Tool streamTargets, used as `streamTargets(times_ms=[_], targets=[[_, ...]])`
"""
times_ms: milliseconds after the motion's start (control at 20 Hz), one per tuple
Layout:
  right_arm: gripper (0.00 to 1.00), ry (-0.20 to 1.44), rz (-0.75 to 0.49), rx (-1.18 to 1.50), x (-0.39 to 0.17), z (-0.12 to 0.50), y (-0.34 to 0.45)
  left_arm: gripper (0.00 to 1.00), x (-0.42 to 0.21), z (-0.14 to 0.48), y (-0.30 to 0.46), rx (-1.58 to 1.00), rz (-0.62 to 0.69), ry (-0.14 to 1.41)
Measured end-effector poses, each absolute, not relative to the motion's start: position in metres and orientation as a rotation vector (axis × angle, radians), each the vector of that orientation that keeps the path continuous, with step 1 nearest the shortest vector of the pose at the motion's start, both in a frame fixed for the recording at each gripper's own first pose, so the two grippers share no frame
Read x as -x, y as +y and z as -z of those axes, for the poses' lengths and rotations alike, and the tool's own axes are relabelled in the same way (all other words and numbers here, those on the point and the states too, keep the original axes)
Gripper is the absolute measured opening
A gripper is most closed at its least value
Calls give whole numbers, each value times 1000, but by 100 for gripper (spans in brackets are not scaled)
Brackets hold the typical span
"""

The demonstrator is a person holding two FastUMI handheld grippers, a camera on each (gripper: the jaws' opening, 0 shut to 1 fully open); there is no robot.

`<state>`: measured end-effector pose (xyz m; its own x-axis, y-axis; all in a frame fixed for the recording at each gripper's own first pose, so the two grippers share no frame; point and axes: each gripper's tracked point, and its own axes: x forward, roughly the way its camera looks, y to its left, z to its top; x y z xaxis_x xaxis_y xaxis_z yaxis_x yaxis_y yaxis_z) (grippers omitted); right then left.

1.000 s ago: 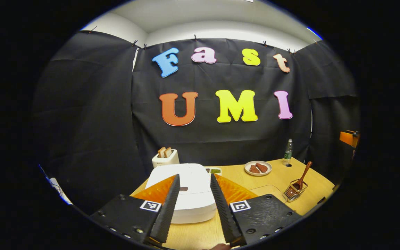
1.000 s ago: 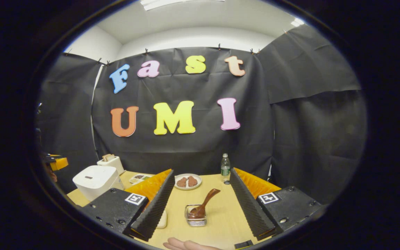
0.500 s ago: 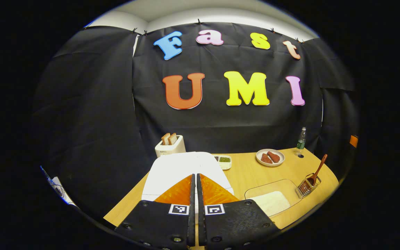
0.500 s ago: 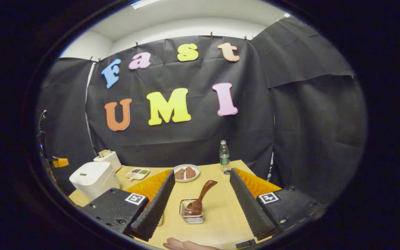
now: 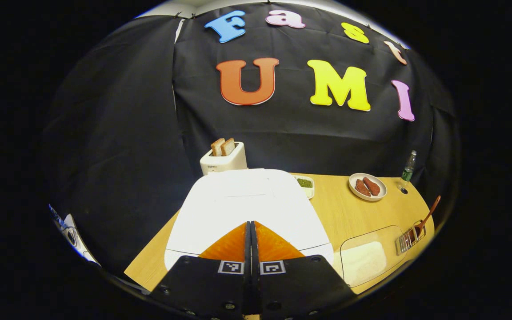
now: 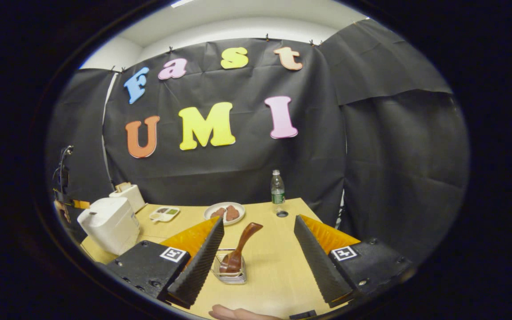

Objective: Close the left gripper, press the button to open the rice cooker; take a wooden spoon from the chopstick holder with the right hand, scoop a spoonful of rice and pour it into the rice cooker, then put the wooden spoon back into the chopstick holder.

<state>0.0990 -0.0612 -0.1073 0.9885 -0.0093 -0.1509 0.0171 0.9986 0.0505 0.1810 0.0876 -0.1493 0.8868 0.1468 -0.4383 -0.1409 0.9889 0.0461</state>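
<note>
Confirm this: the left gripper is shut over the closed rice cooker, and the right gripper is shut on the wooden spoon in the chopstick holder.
Wrong on the right gripper: the right gripper view shows it open, clear of the wooden spoon in the chopstick holder. The left gripper is shut over the closed rice cooker.

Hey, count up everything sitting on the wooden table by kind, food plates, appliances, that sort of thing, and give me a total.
Appliances: 2, rice cooker, toaster
Dishes with food: 2, plate, small sauce dish
Bottles: 1, water bottle
Rice trays: 1, clear tray
Utensil holders: 1, chopstick holder
Spoons: 1, wooden spoon
Total: 8
</note>
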Motion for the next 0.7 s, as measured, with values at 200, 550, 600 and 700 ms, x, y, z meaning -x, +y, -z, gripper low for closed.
streamTargets(times_ms=[200, 550, 600, 700], targets=[[99, 155, 47, -43, -105, 112, -81, 0, -178, 161, 90, 23, -152, 491], [99, 156, 28, -43, -89, 118, -86, 0, -177, 170, 89, 28, -139, 506], [99, 142, 22, -39, -86, 116, -87, 0, -178, 170, 91, -1, -130, 487], [100, 139, 41, -44, -82, 119, -98, 0, -178, 170, 91, -5, -137, 483]])
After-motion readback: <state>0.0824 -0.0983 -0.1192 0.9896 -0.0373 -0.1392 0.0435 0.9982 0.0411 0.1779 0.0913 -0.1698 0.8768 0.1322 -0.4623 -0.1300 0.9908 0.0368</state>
